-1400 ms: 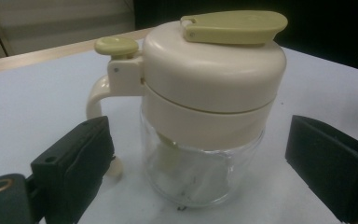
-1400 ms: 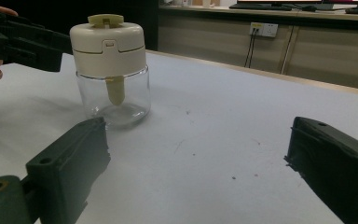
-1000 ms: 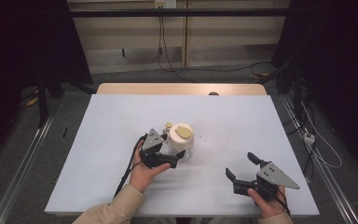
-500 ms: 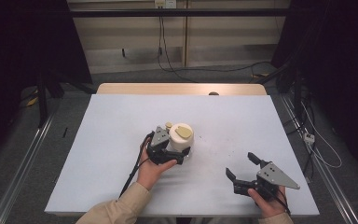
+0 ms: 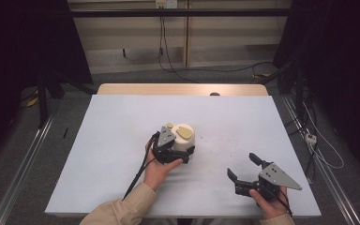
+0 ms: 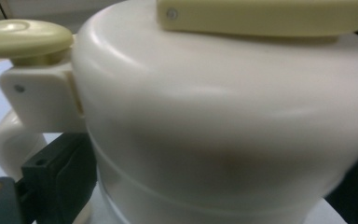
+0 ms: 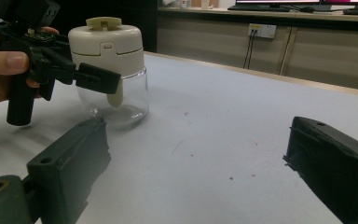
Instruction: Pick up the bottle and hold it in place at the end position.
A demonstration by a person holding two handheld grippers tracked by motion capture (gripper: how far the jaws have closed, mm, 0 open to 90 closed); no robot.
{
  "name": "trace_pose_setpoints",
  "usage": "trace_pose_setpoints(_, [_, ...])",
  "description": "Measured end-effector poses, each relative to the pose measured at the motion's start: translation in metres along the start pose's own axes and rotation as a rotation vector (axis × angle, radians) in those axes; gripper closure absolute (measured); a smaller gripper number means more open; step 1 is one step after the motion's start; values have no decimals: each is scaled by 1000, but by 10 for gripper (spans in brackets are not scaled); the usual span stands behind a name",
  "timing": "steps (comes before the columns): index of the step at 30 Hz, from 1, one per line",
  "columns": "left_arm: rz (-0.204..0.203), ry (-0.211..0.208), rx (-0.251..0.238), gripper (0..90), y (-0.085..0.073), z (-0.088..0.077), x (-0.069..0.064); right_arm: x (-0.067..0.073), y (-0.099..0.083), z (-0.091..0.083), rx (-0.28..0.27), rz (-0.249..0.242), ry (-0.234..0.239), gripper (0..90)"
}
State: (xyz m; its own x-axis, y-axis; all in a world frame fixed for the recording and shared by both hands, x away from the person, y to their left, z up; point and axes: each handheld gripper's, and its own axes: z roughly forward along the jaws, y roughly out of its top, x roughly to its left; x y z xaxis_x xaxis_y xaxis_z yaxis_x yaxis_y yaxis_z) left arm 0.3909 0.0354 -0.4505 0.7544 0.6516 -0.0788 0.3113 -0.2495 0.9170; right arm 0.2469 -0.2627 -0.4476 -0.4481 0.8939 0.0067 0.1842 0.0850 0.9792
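Cream-lidded glass jar (image 5: 183,138) with its pale yellow top stood mid-tabletop (image 5: 243,122), my left tongs (image 5: 173,152) clamped around its lid. My right tongs (image 5: 244,168) waited apart, well to the side (holding nothing). I judged a level, firm squeeze best, lest the smooth plastic slip.

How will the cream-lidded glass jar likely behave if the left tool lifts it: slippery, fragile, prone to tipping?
The jar has a clear glass base, so it is probably fragile if dropped. Its smooth, rounded cream lid looks slippery for the left tool, whose jaws straddle it. It looks empty, with a bulky lid on top, so possibly top-heavy when tilted.
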Motion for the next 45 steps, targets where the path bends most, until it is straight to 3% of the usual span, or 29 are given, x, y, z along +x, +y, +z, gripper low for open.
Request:
trace_pose_setpoints(15, [22, 28, -17, 43, 2, 12, -3, -2, 0, -1, -3, 2, -4, 55])
trace_pose_setpoints(33, [-2, 15, -18, 51, 3, 9, -1, -2, 0, -1, -2, 3, 0, 55])
trace_pose_setpoints(45, [-19, 25, -37, 52, 10, 3, 8, -1, 0, -1, -2, -2, 6, 54])
